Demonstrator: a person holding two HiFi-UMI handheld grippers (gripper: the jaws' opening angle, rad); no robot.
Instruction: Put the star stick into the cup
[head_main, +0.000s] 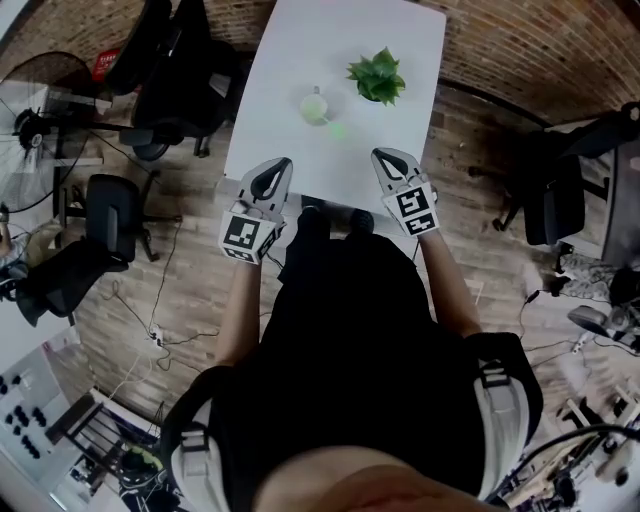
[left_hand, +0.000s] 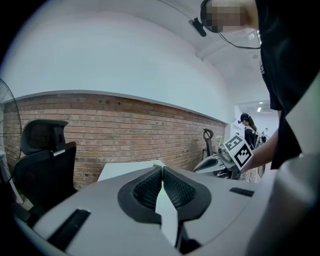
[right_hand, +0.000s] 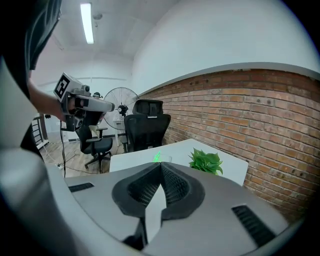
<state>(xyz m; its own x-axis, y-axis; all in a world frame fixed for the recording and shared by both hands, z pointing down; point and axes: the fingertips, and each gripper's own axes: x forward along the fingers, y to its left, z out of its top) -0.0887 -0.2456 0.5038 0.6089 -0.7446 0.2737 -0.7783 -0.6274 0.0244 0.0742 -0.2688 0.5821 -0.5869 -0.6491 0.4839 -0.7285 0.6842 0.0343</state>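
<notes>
Pale cup (head_main: 315, 106) upright on white table (head_main: 280, 60), green star stick (head_main: 338, 130) lying just beside it

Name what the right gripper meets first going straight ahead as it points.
Probably the cup: it sits just above the right gripper's shut tips, with bare table between; the plant is off right. Depth unclear.

Head view looks steeply down; both gripper views face the table (head_main: 290, 60).

A white table (head_main: 300, 50) stands on wood floor (head_main: 200, 290) by a brick wall (head_main: 520, 40), office chairs (head_main: 115, 215) around.
</notes>
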